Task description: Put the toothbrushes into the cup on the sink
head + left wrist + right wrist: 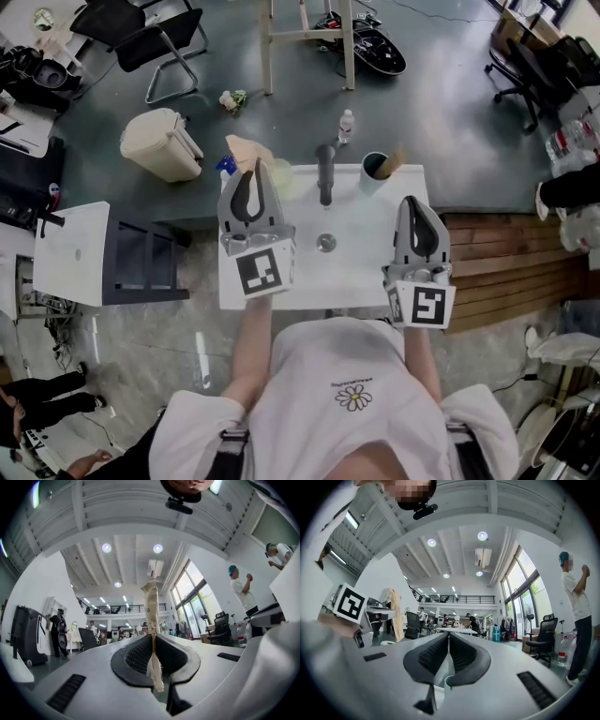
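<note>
Left gripper (153,641) was clamped low on the toothbrush (151,604), which looked light, slim, stiff and apt to swivel, while right gripper (448,638) sat closed, empty.

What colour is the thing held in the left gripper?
Pale tan toothbrush with dark specks, clearest in the left gripper view.

Left gripper (153,639) fingers (136,658) clamped, right gripper (448,641) fingers together, both held forward.

Bright o/h light, fisheye edge dist.
</note>
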Demonstrator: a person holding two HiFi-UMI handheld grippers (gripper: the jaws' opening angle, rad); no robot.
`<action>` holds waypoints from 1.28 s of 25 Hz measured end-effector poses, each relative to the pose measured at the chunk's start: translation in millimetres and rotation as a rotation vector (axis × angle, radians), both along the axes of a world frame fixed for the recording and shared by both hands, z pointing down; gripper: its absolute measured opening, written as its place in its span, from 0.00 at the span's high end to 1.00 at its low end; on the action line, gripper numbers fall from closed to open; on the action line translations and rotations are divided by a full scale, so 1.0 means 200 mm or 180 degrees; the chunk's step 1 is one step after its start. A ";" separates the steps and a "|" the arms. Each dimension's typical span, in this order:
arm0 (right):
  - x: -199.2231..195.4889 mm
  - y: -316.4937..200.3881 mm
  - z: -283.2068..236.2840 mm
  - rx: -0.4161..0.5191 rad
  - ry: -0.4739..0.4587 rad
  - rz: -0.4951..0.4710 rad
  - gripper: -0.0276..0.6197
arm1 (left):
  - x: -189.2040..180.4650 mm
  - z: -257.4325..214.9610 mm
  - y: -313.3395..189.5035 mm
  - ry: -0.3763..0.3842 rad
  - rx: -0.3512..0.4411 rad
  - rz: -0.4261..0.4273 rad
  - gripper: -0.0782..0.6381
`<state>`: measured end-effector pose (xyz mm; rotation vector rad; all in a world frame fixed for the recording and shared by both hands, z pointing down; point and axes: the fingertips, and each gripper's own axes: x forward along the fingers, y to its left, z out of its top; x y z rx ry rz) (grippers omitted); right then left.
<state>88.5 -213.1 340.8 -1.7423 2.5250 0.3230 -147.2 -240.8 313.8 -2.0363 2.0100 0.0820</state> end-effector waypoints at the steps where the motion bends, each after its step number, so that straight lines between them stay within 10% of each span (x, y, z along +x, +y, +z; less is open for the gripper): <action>1: 0.02 0.00 0.00 -0.0024 -0.0026 0.0019 0.93 | -0.02 0.04 -0.05 0.0059 -0.0092 0.0021 0.84; 11: 0.15 0.06 0.12 -0.0300 -0.0203 0.0260 0.93 | -0.12 0.61 -0.33 0.0145 -0.0820 0.0073 0.84; 32: 0.17 0.12 0.16 -0.0422 -0.0076 0.0314 0.93 | -0.11 1.03 -0.40 0.0425 -0.1344 -0.0042 0.83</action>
